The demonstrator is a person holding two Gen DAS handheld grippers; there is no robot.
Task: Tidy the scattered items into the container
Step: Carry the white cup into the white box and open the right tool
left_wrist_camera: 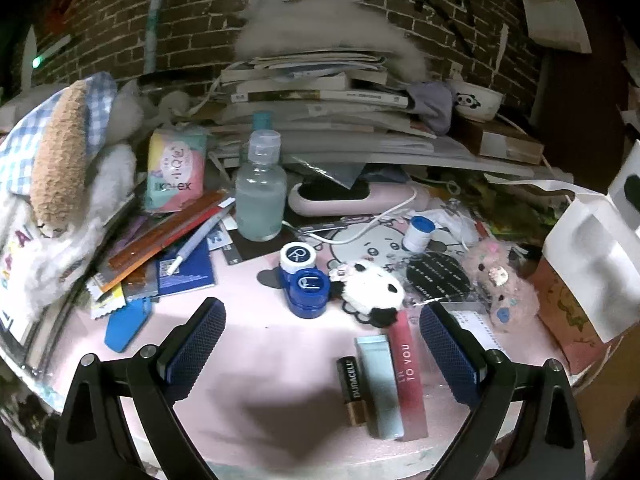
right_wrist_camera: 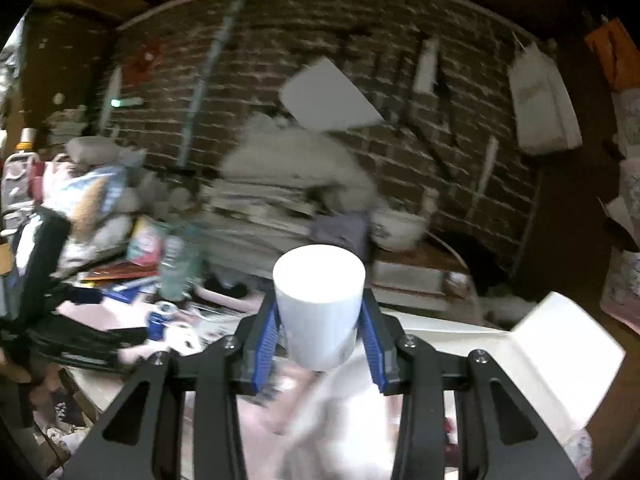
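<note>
My left gripper (left_wrist_camera: 322,312) hangs open above the pink tabletop (left_wrist_camera: 256,360), nothing between its blue pads (left_wrist_camera: 196,344). Just ahead of it sit a blue contact lens case (left_wrist_camera: 304,284) and a panda plush (left_wrist_camera: 372,292). Near the right pad lie a Duracell battery (left_wrist_camera: 354,390), a pale blue tube (left_wrist_camera: 380,384) and a red lip gloss (left_wrist_camera: 408,376). My right gripper (right_wrist_camera: 319,312) is shut on a white cylindrical cup (right_wrist_camera: 320,304), held upright above a white paper bag (right_wrist_camera: 560,356). The right wrist view is motion blurred.
A clear bottle (left_wrist_camera: 260,196), a pink fluffy toy (left_wrist_camera: 500,280), a small white and blue bottle (left_wrist_camera: 418,232), pens and a blue notebook (left_wrist_camera: 188,268) litter the desk. Stacked books (left_wrist_camera: 320,116) and a brick wall (left_wrist_camera: 192,12) close the back. The white bag (left_wrist_camera: 592,256) stands at right.
</note>
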